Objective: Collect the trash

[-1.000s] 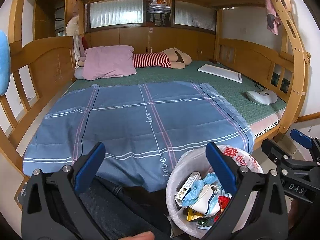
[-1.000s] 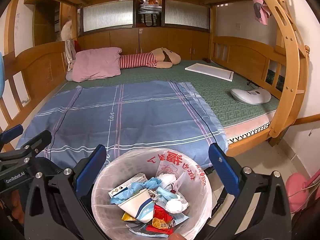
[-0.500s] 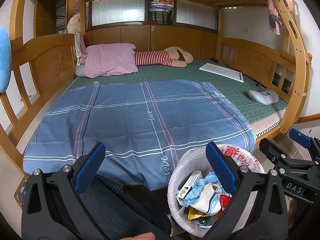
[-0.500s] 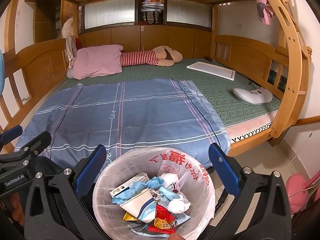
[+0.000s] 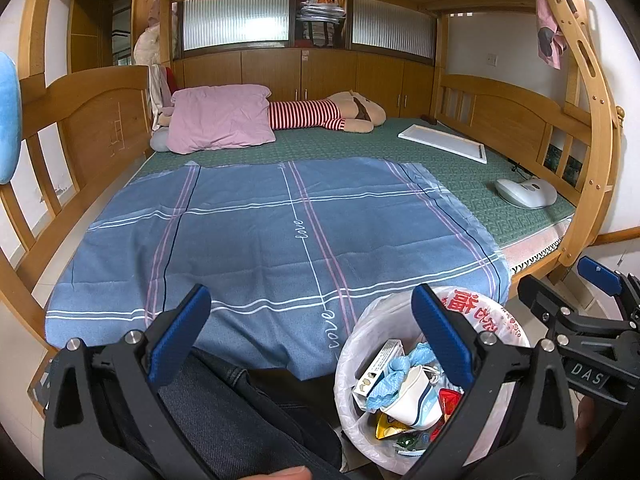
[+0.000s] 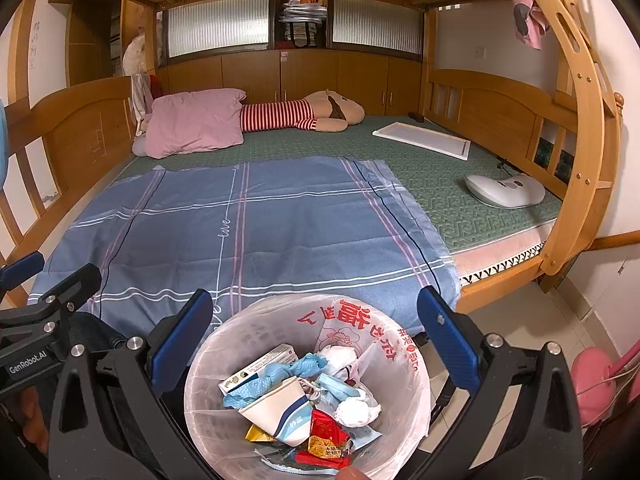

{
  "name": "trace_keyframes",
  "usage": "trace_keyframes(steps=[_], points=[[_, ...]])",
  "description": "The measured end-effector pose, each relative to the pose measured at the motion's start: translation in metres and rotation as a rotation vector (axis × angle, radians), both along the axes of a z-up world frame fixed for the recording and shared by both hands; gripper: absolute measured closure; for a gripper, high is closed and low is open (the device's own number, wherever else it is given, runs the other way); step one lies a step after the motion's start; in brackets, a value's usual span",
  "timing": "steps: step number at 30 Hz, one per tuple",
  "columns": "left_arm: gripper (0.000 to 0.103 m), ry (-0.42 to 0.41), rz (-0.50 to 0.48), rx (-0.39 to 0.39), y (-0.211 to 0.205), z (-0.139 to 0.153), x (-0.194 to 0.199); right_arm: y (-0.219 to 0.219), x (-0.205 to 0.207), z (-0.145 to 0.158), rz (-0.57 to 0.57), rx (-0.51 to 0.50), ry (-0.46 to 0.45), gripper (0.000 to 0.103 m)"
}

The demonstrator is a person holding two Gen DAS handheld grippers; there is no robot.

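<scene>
A white bin lined with a plastic bag (image 6: 224,344) (image 5: 352,344) stands on the floor at the foot of the bed. It holds trash: a paper cup (image 6: 280,412) (image 5: 412,400), a small box (image 6: 256,368), blue crumpled paper (image 6: 272,376), white tissues (image 6: 354,410) and red wrappers (image 6: 326,428). My right gripper (image 6: 316,340) hangs open above the bin with nothing between its fingers. My left gripper (image 5: 312,332) is open too, to the left of the bin, over a dark trouser leg (image 5: 224,408).
A wooden bunk bed carries a blue plaid sheet (image 5: 280,232), a pink pillow (image 5: 220,118), a striped plush toy (image 5: 328,114), a white board (image 5: 444,142) and a white device (image 5: 526,192). A curved ladder (image 6: 580,160) stands right. A pink object (image 6: 596,384) sits on the floor.
Both views have tilted slightly upward, so the bed and bin sit a little lower in frame. Both grippers stay open and empty.
</scene>
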State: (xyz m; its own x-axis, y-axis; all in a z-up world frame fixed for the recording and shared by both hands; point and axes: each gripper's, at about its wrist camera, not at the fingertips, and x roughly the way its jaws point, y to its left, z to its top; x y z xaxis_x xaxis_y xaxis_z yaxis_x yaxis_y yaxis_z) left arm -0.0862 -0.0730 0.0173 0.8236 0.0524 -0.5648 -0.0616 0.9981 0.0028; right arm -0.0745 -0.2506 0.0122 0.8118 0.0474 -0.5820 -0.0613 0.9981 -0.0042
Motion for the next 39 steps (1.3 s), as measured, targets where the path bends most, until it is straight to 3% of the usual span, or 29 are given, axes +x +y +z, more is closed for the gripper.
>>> trace_keyframes(steps=[39], points=[[0.003, 0.005, -0.001, -0.001, -0.0011, -0.0033, -0.0035, 0.0008, 0.0023, -0.0083, -0.002, 0.001, 0.013, 0.003]])
